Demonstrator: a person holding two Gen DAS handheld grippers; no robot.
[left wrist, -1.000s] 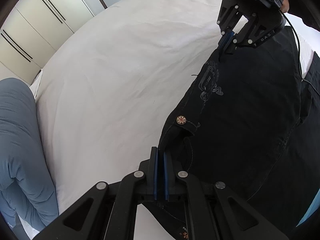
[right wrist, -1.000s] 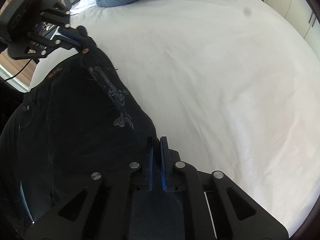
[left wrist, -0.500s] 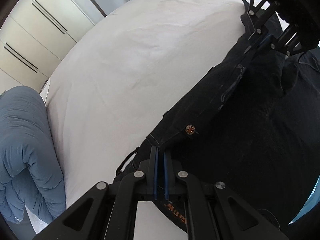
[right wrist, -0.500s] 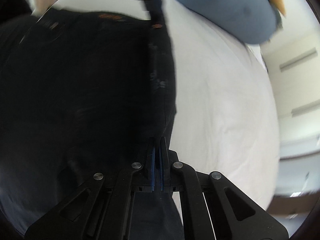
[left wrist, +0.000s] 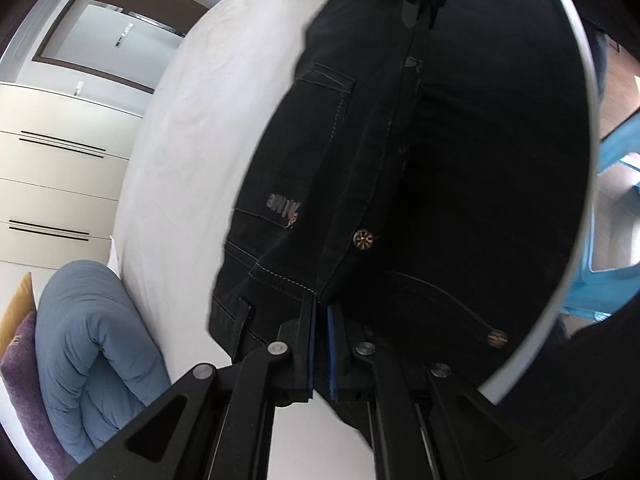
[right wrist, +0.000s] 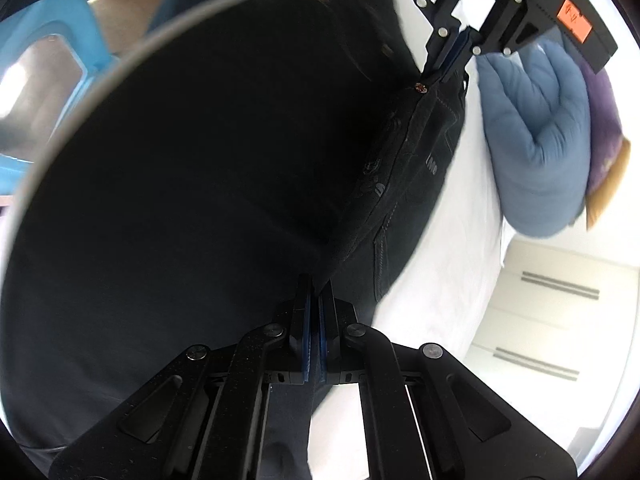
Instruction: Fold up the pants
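Observation:
Black pants [left wrist: 460,160] fill most of both views and lie across the white bed [left wrist: 192,140]. My left gripper [left wrist: 320,304] is shut on the waistband corner, near a copper button [left wrist: 363,239]. My right gripper [right wrist: 314,286] is shut on the pants' [right wrist: 180,200] folded edge farther down. That edge runs as a taut ridge between the two grippers. Each gripper shows in the other's view: the right gripper [left wrist: 426,4] at the top, the left gripper [right wrist: 446,70] at the upper right. A back pocket with a label [left wrist: 284,206] faces up on the lower layer.
A folded blue duvet [left wrist: 92,344] and a purple cushion [right wrist: 604,128] lie at the bed's [right wrist: 452,280] head. Cream wardrobe doors [left wrist: 56,184] stand beyond the bed. A light blue plastic stool [left wrist: 612,208] stands on the floor past the bed's edge.
Both grippers swung sideways with the pants and rolled, still shut. The lifted half has come over the other half, and the black cloth now fills most of both views.

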